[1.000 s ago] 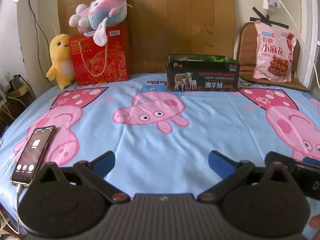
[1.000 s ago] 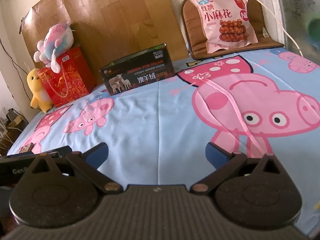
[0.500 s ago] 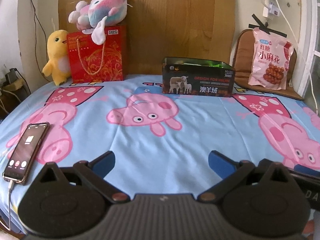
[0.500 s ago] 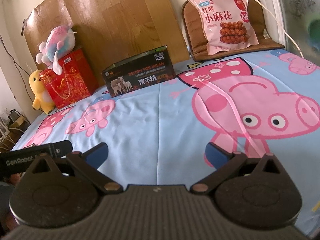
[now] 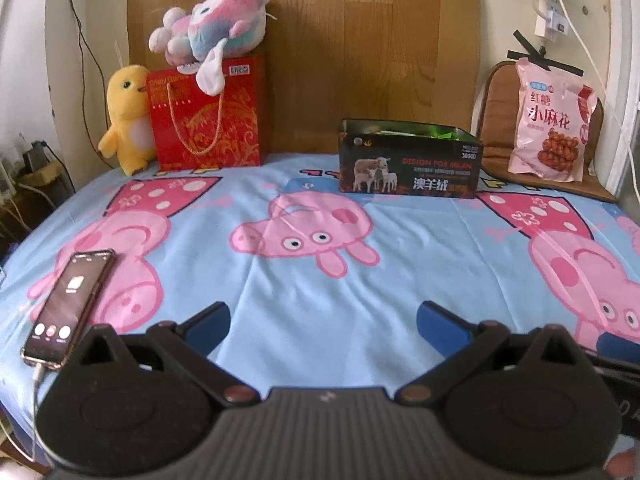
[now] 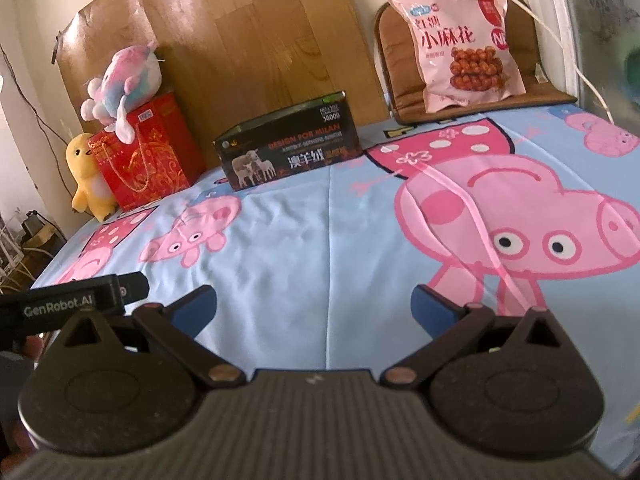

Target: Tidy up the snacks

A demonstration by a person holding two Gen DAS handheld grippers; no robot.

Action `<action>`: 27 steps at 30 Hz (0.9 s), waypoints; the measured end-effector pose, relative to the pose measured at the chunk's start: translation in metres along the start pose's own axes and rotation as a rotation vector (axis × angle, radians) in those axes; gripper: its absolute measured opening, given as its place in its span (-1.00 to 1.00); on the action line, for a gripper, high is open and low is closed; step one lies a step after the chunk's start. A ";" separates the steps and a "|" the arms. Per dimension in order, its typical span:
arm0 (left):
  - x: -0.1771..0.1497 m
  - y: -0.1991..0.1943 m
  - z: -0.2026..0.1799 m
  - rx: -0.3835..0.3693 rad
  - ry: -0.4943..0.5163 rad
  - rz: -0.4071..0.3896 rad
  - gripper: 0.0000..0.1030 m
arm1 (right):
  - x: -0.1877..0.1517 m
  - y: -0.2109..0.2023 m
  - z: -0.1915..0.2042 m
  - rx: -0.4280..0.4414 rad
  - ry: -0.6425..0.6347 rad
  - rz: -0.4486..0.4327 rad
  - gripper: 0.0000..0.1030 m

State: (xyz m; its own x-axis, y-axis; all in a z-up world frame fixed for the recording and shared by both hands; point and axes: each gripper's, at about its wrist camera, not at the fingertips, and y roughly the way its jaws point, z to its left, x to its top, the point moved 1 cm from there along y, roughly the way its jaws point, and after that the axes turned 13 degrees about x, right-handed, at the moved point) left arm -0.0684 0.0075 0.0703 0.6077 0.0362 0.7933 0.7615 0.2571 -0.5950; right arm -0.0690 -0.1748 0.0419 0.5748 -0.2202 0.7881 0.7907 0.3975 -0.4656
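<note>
Both grippers empty, fingers spread wide over the bedsheet [image 5: 320, 280].
Your left gripper [image 5: 323, 320] and right gripper [image 6: 314, 304] grip nothing. Phone [image 5: 68, 306] at 9 o'clock; open tin box [image 5: 408, 160] at 12; snack bag [image 5: 552, 120] at 2, propped on a brown cushion [image 5: 494, 112].

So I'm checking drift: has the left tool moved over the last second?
Yes. In the left wrist view the black box and phone sit lower and closer than before, so the left tool has moved forward and tilted upward.
</note>
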 end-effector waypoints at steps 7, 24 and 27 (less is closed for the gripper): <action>-0.001 0.005 0.002 0.009 0.006 0.004 1.00 | -0.002 0.005 -0.001 0.001 -0.001 0.023 1.00; -0.001 0.001 0.001 0.065 0.020 -0.043 1.00 | -0.003 0.005 0.001 -0.001 -0.013 0.023 1.00; 0.000 0.000 0.001 0.080 0.021 -0.051 1.00 | -0.003 0.004 0.002 -0.002 -0.019 0.017 1.00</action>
State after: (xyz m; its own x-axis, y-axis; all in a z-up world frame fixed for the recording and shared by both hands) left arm -0.0686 0.0087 0.0698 0.5741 0.0010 0.8188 0.7715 0.3342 -0.5414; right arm -0.0680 -0.1708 0.0382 0.5836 -0.1963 0.7879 0.7816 0.3991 -0.4795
